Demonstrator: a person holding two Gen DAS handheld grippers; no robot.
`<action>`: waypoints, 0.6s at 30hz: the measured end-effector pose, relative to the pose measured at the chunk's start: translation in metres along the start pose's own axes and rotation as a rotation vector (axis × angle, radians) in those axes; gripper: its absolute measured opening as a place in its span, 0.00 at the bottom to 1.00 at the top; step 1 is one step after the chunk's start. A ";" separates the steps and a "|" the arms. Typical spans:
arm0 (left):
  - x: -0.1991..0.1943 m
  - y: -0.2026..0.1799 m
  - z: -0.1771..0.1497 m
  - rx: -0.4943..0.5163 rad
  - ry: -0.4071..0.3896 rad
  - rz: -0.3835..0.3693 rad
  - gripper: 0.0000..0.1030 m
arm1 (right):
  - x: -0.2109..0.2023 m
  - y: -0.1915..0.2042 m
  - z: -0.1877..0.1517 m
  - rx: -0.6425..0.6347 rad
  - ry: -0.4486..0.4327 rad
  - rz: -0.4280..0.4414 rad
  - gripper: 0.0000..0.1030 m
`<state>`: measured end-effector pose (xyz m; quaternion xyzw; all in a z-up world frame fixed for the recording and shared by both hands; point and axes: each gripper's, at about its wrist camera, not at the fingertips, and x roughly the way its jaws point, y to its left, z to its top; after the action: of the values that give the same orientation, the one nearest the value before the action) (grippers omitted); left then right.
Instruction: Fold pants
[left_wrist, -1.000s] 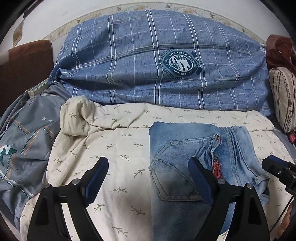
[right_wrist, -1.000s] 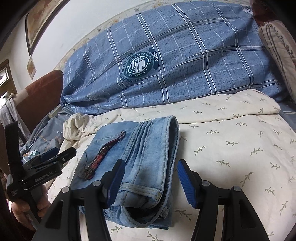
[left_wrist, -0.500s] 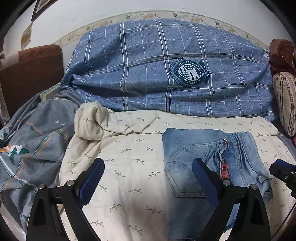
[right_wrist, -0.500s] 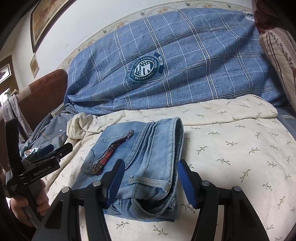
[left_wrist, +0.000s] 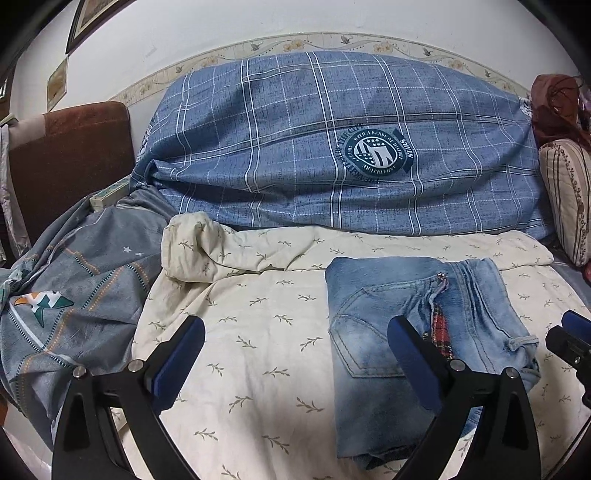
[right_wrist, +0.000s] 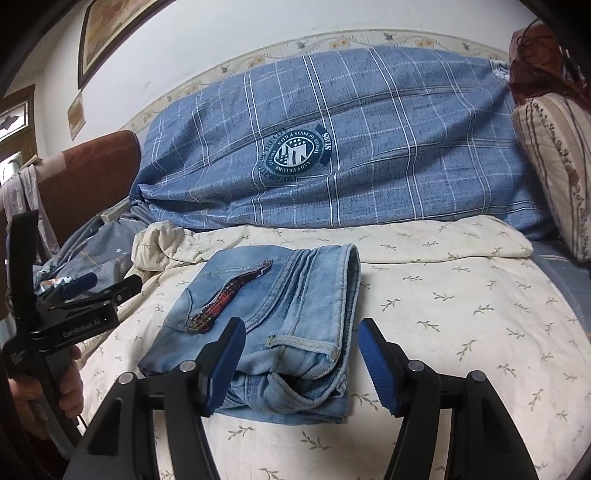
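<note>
Pulled back from the folded jeans (right_wrist: 273, 325), now farther off than a moment ago. Left gripper (left_wrist: 295, 365) and right gripper (right_wrist: 299, 362) opening, gripping nothing. Looks finished.

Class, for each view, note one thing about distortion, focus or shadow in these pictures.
Left wrist view: fisheye bends the wall border into an arc, corners black. Right wrist view: the folded jeans look sharp, shadowed inside the near folds; the checked duvet bulges outward.
</note>
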<state>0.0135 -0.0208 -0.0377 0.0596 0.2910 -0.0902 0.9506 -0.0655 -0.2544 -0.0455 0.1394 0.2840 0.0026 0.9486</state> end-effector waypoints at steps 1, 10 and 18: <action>-0.002 0.000 -0.001 -0.001 -0.001 0.000 0.96 | -0.002 0.000 -0.001 -0.001 -0.002 -0.005 0.67; -0.021 0.002 -0.017 -0.019 0.007 0.017 0.96 | -0.014 -0.003 -0.008 0.019 -0.011 -0.017 0.68; -0.045 0.007 -0.034 -0.043 0.039 0.042 0.96 | -0.031 -0.010 -0.016 0.071 -0.020 -0.020 0.68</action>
<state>-0.0403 -0.0025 -0.0397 0.0470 0.3100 -0.0630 0.9475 -0.1009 -0.2624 -0.0446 0.1703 0.2759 -0.0184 0.9458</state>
